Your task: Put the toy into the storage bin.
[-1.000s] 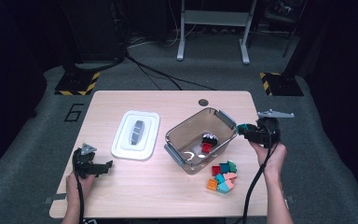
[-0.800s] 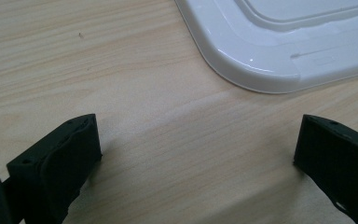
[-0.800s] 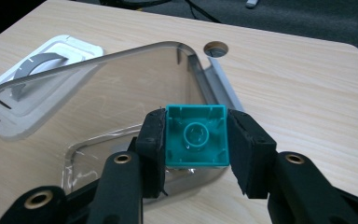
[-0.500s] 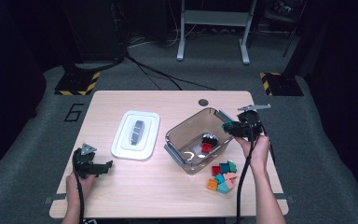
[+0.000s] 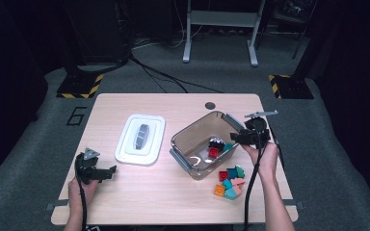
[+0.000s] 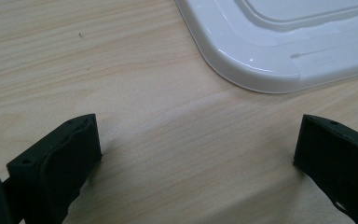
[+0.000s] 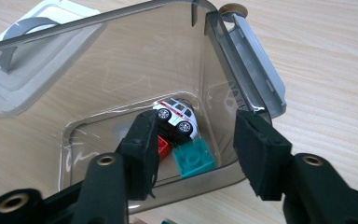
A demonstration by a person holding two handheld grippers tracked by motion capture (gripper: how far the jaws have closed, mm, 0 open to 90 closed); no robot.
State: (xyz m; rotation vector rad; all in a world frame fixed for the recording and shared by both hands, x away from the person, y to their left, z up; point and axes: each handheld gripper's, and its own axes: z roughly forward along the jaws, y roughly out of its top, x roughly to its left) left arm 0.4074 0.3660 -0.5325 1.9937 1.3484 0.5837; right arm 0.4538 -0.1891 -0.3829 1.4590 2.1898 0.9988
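A teal square plastic building brick (image 7: 195, 157) is seen lying on the floor of a clear, smoke-tinted plastic storage box with grey clip handles (image 5: 189, 135), against the wall nearest the right edge of the light wooden table (image 5: 183, 202). A small red brick (image 7: 162, 146) lies just beside it, and a white toy car with dark windows (image 7: 177, 113) is tilted over the red brick. The box stands in the right half of the table, turned at an angle to its edges.

The right gripper (image 7: 193, 149) is held over the box's right-hand rim, pointing down into it. Its jaws have just been opening; they stand apart and released, with nothing pressed between the pads, the teal brick being seen below the gap.

A heap of loose teal, red, orange and pink bricks (image 5: 229, 180) rests on the table just outside the box, toward the front edge. A white rectangular lid with a grey handle (image 5: 140, 138) lies flat left of the box, near the table's middle. The left gripper (image 5: 107, 171) is rested near the front left corner, its jaws spread wide and empty over bare wood, with the lid's rounded corner (image 6: 261, 70) just ahead.
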